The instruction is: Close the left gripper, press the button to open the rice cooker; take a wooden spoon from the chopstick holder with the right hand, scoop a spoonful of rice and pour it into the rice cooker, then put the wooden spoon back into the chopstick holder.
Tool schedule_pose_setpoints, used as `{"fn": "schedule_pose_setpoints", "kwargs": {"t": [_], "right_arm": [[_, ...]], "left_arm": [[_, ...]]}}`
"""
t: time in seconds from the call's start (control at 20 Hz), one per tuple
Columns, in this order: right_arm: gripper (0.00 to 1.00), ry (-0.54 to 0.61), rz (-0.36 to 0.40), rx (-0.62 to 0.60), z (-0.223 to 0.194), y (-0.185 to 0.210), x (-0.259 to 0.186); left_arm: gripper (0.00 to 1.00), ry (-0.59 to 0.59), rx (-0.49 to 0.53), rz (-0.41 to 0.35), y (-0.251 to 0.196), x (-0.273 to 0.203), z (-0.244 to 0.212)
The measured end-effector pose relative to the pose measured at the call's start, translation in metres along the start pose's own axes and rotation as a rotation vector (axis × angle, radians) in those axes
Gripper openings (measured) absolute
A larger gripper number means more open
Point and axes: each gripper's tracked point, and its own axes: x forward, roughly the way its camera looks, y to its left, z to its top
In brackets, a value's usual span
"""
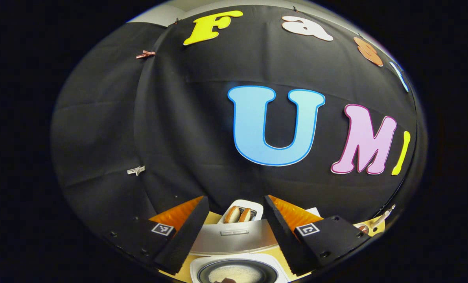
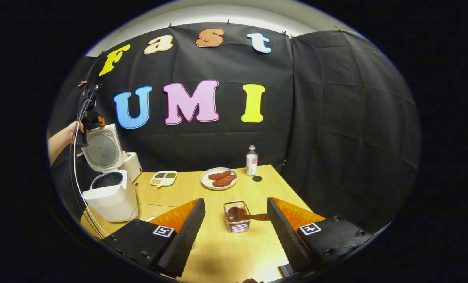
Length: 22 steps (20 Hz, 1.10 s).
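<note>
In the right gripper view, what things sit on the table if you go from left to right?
Rice cooker with its lid up → divided snack tray → plate of red food → wire holder with the wooden spoon → bottle.

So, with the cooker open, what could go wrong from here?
1. The wooden spoon lies slanted across the wire chopstick holder, its handle sticking out sideways. If the open right gripper pulls on it, the holder may tip or drag.
2. The left gripper hangs by the raised lid, and its cable drapes past the rice cooker. It could snag.
</note>
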Motion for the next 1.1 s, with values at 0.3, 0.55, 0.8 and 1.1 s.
{"fn": "schedule_pose_setpoints", "kwargs": {"t": [0.3,0.55,0.8,1.1], "right_arm": [[0.99,0.017,0.109,0.002,-0.009,0.024,0.01],[0.99,0.02,0.184,0.015,-0.011,0.035,0.019],[0.99,0.039,0.232,0.018,-0.014,0.036,0.031],[0.99,0.057,0.273,-0.042,-0.018,0.037,0.038]], "left_arm": [[0.99,0.111,-0.019,-0.03,-0.012,-0.04,-0.021],[0.99,0.18,-0.034,0.018,-0.024,-0.09,-0.071],[0.99,0.248,-0.032,0.053,-0.032,-0.122,-0.147],[1.0,0.258,-0.013,0.069,-0.037,-0.132,-0.218]]}}
